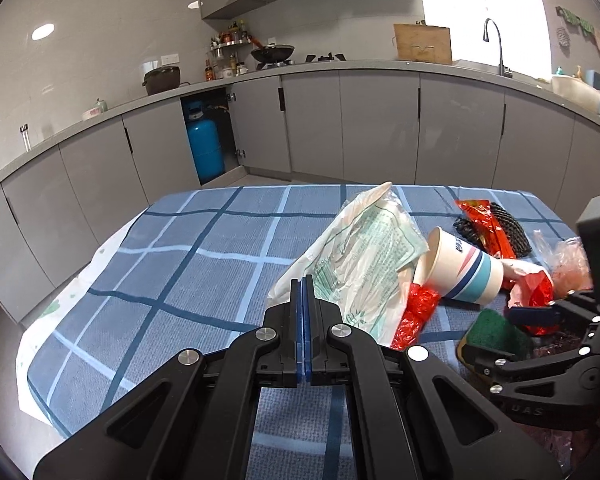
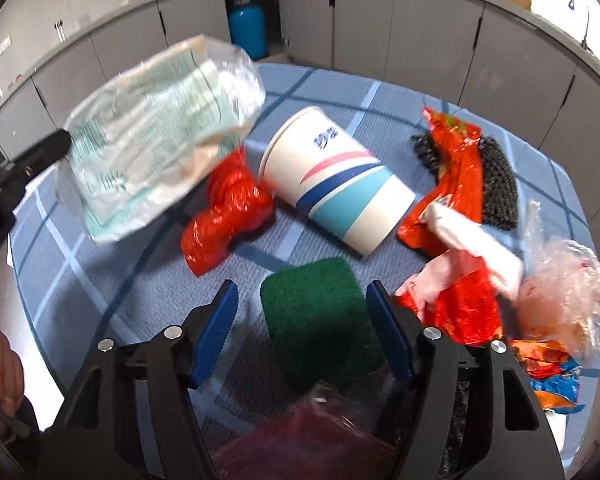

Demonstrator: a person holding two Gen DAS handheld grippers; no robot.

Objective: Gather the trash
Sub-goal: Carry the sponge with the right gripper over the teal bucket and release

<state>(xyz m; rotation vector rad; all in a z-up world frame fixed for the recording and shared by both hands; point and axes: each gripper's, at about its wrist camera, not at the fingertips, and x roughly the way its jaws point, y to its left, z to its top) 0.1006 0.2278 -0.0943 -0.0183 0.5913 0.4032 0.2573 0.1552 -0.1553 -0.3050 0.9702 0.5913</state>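
Observation:
My left gripper is shut on the edge of a clear plastic bag with green print and holds it lifted over the table; the bag also shows blurred in the right wrist view. My right gripper is open, its blue pads on either side of a green scouring sponge that lies on the cloth. A paper cup lies on its side behind the sponge. A crumpled red wrapper lies left of the cup. Red and white wrappers lie to the right.
The table has a blue checked cloth. A black woven mat under an orange-red packet lies at the back right. A clear crumpled bag and an orange-blue wrapper lie at the right edge. A dark red bag sits below my right gripper. Grey kitchen cabinets stand beyond.

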